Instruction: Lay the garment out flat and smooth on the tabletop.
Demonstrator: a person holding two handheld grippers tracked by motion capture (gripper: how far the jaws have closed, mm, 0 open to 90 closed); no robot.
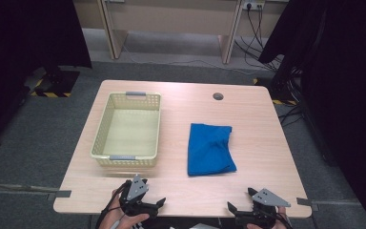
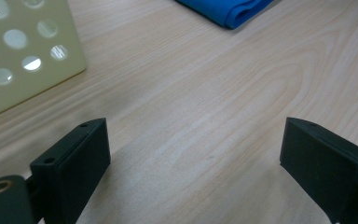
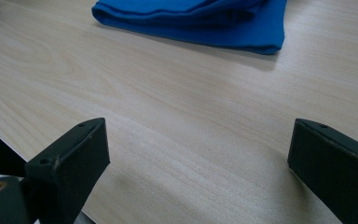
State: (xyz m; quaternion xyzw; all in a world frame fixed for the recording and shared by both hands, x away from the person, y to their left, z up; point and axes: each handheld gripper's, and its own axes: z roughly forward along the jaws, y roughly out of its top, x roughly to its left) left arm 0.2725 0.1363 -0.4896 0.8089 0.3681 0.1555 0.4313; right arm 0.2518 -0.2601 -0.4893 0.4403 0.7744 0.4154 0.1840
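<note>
Our left gripper (image 1: 148,206) and right gripper (image 1: 242,212) wait at six o'clock on the table (image 1: 257,124), jaws wide apart, holding nothing. The folded blue cloth (image 1: 209,149) lies at twelve o'clock from them. The yellow basket (image 1: 102,132) sits at ten o'clock. We see no writing.

Blue cloth (image 1: 210,149), folded into a rough rectangle, lying flat on table right of centre, wrinkled on top, layered folds along near edge (image 3: 200,21). Just beside a pale yellow perforated basket (image 1: 102,131), not touching. Ungripped.
</note>
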